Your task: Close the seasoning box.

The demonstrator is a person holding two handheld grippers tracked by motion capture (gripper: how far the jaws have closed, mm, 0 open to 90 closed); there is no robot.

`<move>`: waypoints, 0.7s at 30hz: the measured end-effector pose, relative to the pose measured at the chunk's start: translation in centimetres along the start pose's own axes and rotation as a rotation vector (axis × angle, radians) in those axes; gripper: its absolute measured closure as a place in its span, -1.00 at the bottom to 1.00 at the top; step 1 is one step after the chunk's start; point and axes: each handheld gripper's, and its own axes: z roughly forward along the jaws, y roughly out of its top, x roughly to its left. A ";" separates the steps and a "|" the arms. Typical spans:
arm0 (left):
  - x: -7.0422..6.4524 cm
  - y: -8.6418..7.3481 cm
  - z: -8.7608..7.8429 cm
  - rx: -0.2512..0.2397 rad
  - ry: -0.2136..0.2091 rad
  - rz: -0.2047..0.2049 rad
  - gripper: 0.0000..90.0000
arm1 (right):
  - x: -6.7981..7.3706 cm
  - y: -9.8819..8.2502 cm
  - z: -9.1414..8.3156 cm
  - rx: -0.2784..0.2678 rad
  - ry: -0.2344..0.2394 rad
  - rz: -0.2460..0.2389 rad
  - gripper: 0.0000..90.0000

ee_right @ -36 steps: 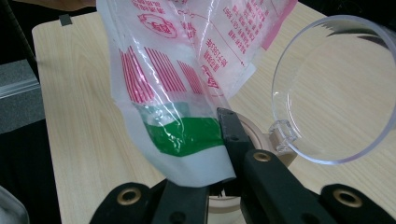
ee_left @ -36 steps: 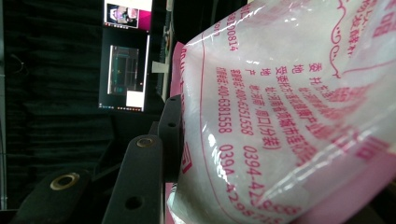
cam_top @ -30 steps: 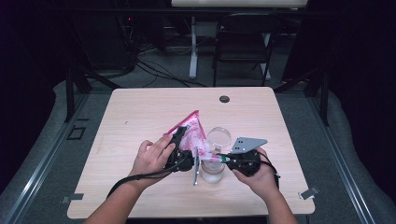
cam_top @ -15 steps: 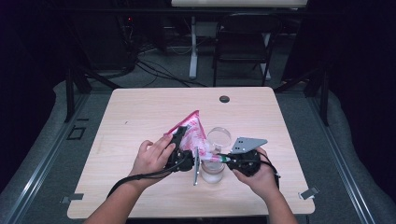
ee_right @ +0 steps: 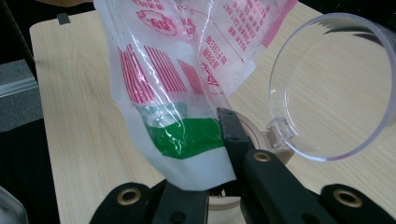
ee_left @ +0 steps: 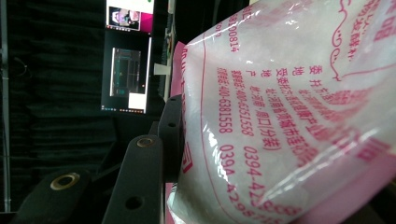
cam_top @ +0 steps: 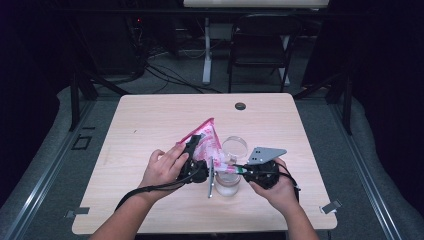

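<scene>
**Two grippers clamp one printed bag over an open jar**

The left gripper [cam_top: 192, 162], a black two-jaw tool in the person's left hand [cam_top: 162, 170], is clenched on the pink-and-white printed plastic bag of white granules [cam_top: 206, 142]. In the left gripper view one black jaw lies flat against the bag's clear film [ee_left: 289, 116], which bulges outward past it; the other jaw is hidden behind the bag.

The right gripper [cam_top: 240, 171], carrying a grey three-cornered plate [cam_top: 265, 154] on top, sits in the person's right hand [cam_top: 277, 187] and grasps the same bag at its lower end. In the right gripper view the jaws are closed on the white bottom edge of the bag [ee_right: 187, 140], just below a green band, with one jaw running up along the film's edge.

From the high view the bag stands tilted between the two tools, its pink corner pointing up and away from the person, its lower end near the grippers. Just beside it stands a clear plastic jar [cam_top: 227, 182] with a hinged round transparent lid [cam_top: 234, 147] swung open; in the right gripper view that lid [ee_right: 336, 88] stands upright next to the bag. A slim grey strip [cam_top: 211, 180] lies just left of the jar.

All of this rests on a pale wooden table [cam_top: 150, 115] with a small dark round cap [cam_top: 240, 106] near its far edge. Beyond it stands a dark folding chair [cam_top: 260, 50].
</scene>
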 end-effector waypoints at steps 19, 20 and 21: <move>0.4 0.4 -0.2 -0.009 0.016 0.011 0.44 | -0.1 -0.1 0.0 -0.002 0.005 0.001 1.00; 0.4 0.4 -0.2 -0.009 0.016 0.011 0.44 | -0.1 -0.1 0.0 -0.002 0.005 0.001 1.00; 0.4 0.4 -0.2 -0.009 0.013 0.006 0.44 | -0.1 -0.2 0.0 0.002 0.006 -0.001 1.00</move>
